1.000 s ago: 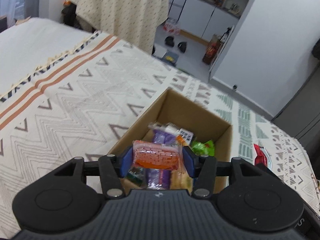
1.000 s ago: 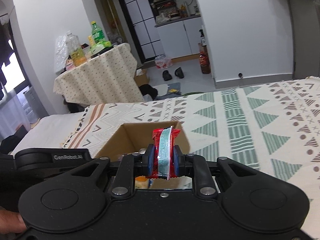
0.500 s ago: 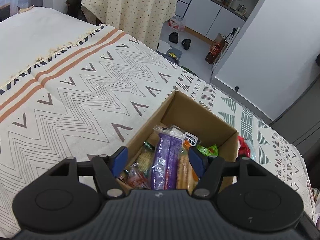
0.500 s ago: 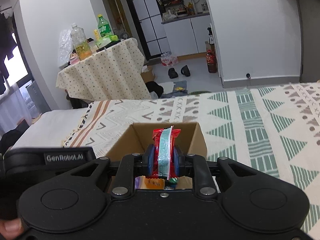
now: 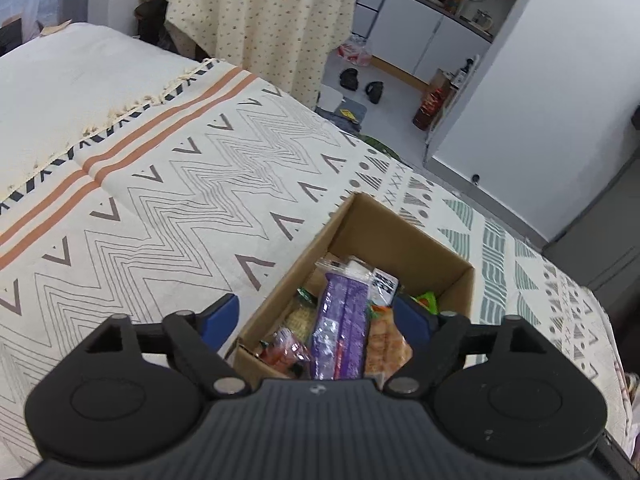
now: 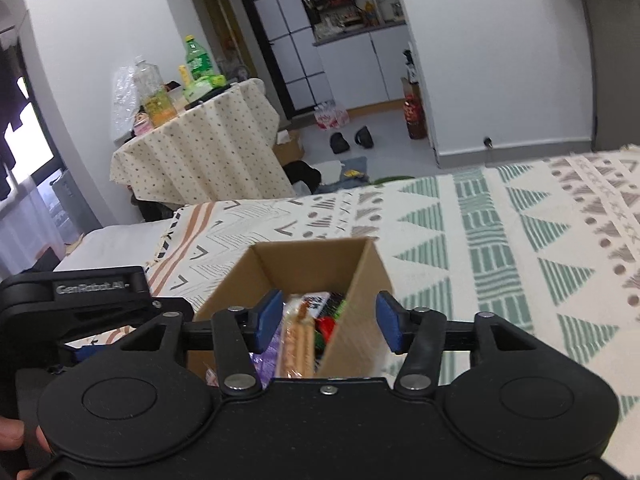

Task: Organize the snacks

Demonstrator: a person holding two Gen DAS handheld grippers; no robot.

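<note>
Left wrist view: cardboard box point(image 5: 404, 236) holds snack packets point(image 5: 344, 328); left claw point(image 5: 318, 318) and right claw point(image 6: 327, 322) both gape empty.

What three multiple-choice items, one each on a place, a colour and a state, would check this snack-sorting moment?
1. Where do the snack packets lie?
A. Inside the cardboard box
B. Spread over the patterned blanket
C. On the draped table

2. What colour is the long packet in the middle of the box?
A. Blue
B. Purple
C. White

3. How do the two grippers stand?
A. Both shut on packets
B. Left open, right shut on a packet
C. Both open, holding nothing

Key:
1 A: the packets sit within the walls of the cardboard box, and the patterned blanket around it shows none.
2 B: the long packet is purple in the left wrist view.
3 C: the left gripper and the right gripper both have their blue pads spread wide, with nothing between them.
</note>
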